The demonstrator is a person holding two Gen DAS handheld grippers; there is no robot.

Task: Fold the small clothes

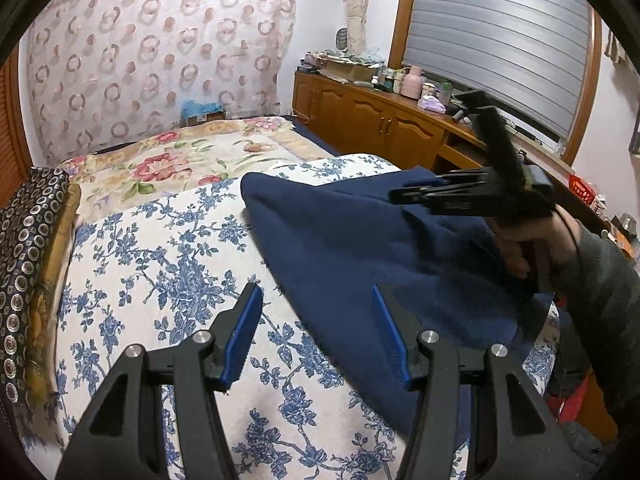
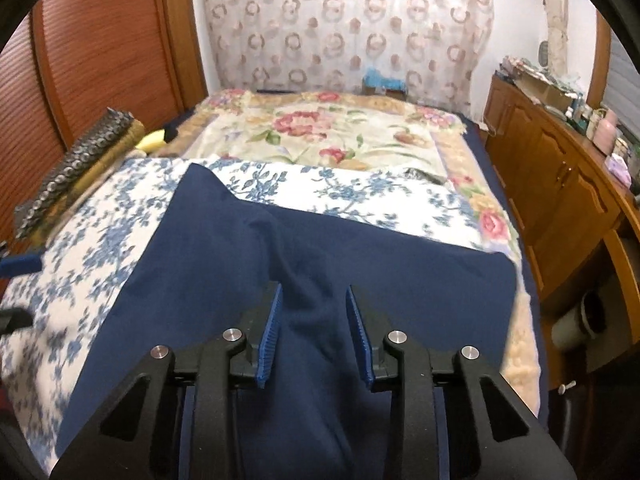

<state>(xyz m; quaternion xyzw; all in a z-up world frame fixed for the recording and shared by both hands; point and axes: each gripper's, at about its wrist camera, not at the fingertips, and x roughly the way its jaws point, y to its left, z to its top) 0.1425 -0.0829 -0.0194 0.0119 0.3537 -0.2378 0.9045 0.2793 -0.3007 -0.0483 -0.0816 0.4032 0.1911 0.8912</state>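
Hovering low with jaws released, left gripper (image 1: 316, 336) sits at frame bottom over the floral quilt (image 1: 168, 264). Right gripper (image 2: 314, 330), raised centre-bottom, pinches a ridge of navy garment (image 2: 340, 248) spread mid-frame.

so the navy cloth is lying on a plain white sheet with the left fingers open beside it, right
Not quite: the sheet under the navy cloth is white with a blue floral print, not plain, as the left wrist view shows. The left fingers are indeed open beside the cloth.

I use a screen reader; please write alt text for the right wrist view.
The right gripper straddles a raised fold of a navy garment spread on a blue-floral quilt.
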